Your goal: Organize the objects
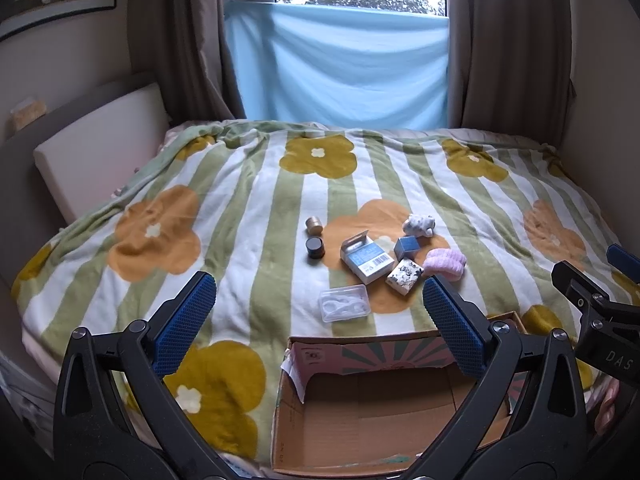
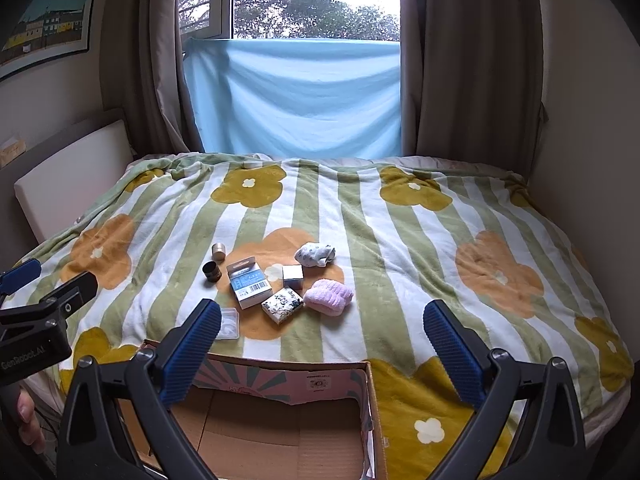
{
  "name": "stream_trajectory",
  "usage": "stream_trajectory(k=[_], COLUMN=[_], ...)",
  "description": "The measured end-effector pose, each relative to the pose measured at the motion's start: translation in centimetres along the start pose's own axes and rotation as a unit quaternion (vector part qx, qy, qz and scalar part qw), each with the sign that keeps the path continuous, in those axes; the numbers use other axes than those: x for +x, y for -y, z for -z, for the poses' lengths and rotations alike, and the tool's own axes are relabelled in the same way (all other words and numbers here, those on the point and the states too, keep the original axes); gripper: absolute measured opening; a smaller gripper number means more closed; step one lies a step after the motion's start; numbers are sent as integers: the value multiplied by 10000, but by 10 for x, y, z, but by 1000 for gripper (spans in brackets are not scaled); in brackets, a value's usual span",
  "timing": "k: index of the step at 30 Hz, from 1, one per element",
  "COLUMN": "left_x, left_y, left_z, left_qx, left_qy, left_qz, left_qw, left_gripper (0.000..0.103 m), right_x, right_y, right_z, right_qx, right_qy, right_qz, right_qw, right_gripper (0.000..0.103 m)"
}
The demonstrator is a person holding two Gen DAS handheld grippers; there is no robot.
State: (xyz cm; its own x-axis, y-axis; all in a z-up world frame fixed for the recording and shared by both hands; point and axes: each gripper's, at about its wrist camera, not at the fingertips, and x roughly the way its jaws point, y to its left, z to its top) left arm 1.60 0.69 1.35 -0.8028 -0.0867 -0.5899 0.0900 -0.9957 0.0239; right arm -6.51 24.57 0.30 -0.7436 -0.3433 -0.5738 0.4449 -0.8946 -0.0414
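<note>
An open cardboard box (image 1: pixel 362 362) (image 2: pixel 320 378) sits at the near edge of the bed, nothing visible inside. Beyond it lie a clear plastic case (image 1: pixel 344 303) (image 2: pixel 229 322), a blue-white carton (image 1: pixel 366 258) (image 2: pixel 249 282), a patterned small box (image 1: pixel 404 276) (image 2: pixel 282 304), a small cube box (image 1: pixel 406 247) (image 2: pixel 293 276), a pink fluffy item (image 1: pixel 445 263) (image 2: pixel 328 297), a patterned sock bundle (image 1: pixel 418 226) (image 2: pixel 315 255), a gold jar (image 1: pixel 315 225) (image 2: pixel 218 251) and a dark jar (image 1: pixel 315 247) (image 2: pixel 212 272). My left gripper (image 1: pixel 320 320) and right gripper (image 2: pixel 322 344) hover open and empty over the box.
The bed carries a green-striped flower blanket (image 1: pixel 240 216) (image 2: pixel 400 248). A white headboard cushion (image 1: pixel 100 148) is at the left, curtains (image 1: pixel 512 40) and a blue cloth (image 1: pixel 340 64) at the back. A small white item (image 1: pixel 313 134) lies at the blanket's far edge.
</note>
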Motion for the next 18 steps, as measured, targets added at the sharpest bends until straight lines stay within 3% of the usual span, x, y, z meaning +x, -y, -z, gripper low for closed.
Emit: stream_trajectory(k=[18], left_x=[-1], left_y=[-1], left_z=[1], left_qx=[-34], left_qy=[-40], left_qz=[-90], left_qw=[9999], left_gripper=[103], right_x=[3], right_y=[2], right_z=[1], right_qx=[24], right_qy=[-136], right_qz=[-45], right_qw=[9999], right_gripper=[101])
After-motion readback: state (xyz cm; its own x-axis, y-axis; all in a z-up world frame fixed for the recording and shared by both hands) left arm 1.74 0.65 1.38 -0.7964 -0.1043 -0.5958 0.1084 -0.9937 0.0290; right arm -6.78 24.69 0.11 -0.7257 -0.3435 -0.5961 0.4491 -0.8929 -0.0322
